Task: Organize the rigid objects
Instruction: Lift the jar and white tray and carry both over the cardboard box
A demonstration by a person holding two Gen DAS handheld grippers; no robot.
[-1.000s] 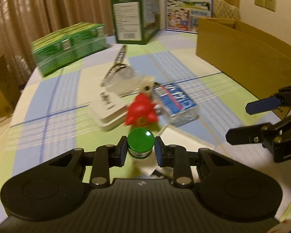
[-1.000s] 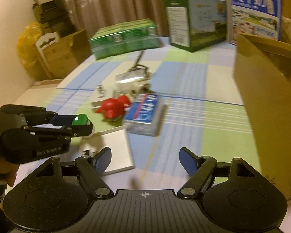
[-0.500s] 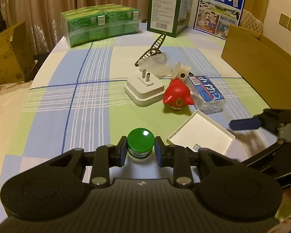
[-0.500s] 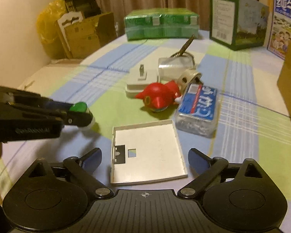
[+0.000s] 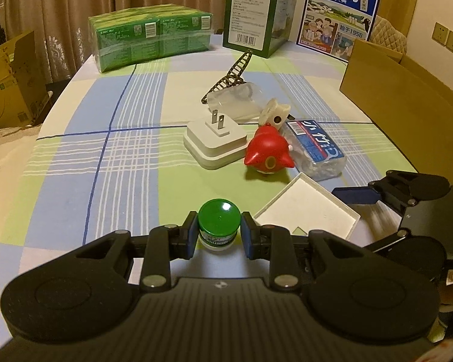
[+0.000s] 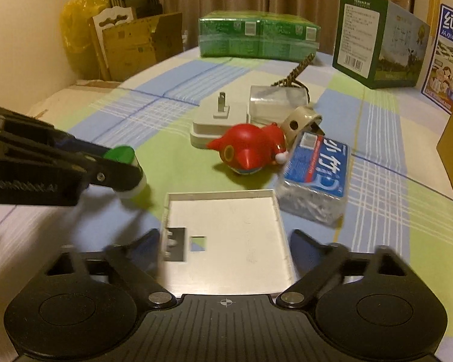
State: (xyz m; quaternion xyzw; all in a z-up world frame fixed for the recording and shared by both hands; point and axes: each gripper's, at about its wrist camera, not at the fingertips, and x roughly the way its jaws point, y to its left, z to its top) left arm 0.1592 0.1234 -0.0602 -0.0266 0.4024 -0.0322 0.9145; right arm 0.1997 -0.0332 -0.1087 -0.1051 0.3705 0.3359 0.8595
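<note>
Our right gripper (image 6: 225,249), jaws closing, straddles a shallow square white plastic tray (image 6: 226,235) on the checked tablecloth (image 6: 374,163).

Green-capped jar (image 5: 219,223) upright, clamped; white square tray (image 6: 226,241) flat on table, near red toy (image 6: 250,147).

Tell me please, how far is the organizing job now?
Nothing looks sorted yet. The left gripper holds the small green-capped jar. The right gripper is closing around the flat white square lid. The red bird toy, white plug adapter and blue-labelled clear box remain loose.
</note>
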